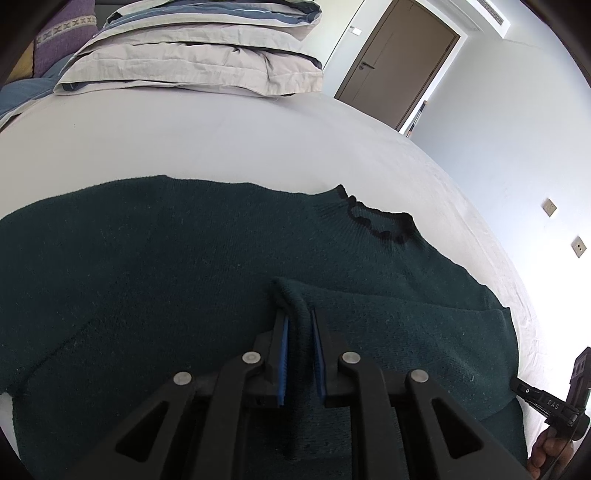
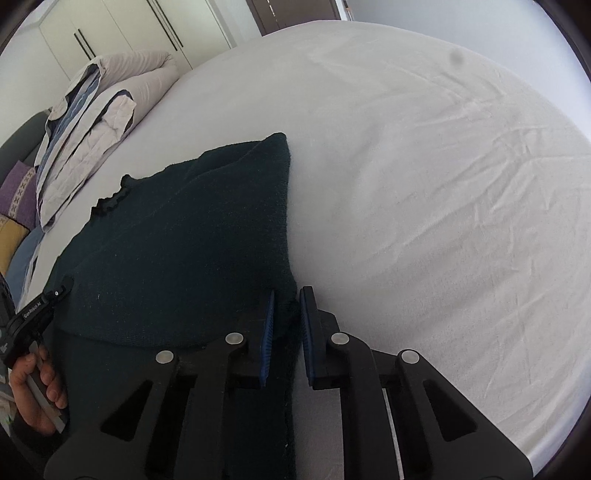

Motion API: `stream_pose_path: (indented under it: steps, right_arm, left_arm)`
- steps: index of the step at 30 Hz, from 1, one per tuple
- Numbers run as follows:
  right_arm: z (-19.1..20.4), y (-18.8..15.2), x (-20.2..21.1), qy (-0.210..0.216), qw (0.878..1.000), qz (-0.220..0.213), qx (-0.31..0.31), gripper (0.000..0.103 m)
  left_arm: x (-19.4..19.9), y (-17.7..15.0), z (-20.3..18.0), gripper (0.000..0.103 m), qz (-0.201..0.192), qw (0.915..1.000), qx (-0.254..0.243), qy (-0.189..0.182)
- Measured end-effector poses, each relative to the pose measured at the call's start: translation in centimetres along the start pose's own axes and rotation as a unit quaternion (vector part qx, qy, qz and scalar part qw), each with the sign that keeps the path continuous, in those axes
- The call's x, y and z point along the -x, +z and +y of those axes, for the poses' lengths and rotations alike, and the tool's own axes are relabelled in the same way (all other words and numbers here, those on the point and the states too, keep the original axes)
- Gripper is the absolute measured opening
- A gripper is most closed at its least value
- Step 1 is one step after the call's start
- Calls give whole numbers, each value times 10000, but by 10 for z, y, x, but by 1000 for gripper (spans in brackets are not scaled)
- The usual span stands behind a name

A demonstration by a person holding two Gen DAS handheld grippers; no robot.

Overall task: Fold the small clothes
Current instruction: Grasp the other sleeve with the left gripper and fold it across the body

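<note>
A dark green knitted sweater (image 1: 166, 266) lies spread on the white bed sheet (image 1: 184, 133), its ruffled black collar (image 1: 376, 221) at the far right. One sleeve (image 1: 388, 317) is folded across the body. My left gripper (image 1: 298, 314) is shut on the cuff end of this sleeve, just above the sweater. In the right wrist view the sweater (image 2: 177, 251) lies to the left with a folded right edge. My right gripper (image 2: 287, 306) is shut on that edge of the sweater near its lower part, low over the sheet (image 2: 424, 184).
Folded grey and blue bedding (image 1: 199, 48) and purple and yellow cushions (image 1: 62, 37) lie at the bed's head. A brown door (image 1: 399, 62) and white wall stand beyond the bed. Wardrobe doors (image 2: 122, 33) show in the right wrist view. Bare sheet stretches right of the sweater.
</note>
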State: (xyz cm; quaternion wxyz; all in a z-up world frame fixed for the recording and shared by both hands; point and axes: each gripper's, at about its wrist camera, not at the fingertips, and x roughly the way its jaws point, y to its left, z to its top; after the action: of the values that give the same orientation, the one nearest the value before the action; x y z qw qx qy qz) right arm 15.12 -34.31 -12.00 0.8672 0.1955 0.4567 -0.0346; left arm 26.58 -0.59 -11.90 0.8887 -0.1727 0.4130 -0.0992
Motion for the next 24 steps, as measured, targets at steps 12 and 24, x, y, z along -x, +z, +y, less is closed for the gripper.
stream_pose_path:
  steps: [12, 24]
  right_arm:
    - [17, -2, 47, -465, 9968, -645, 37, 58]
    - [128, -35, 158, 473, 9743, -2034, 846, 96]
  left_arm:
    - [104, -1, 37, 73, -466, 9980, 365, -201]
    - [271, -74, 317, 73, -1369, 9181, 3705, 317]
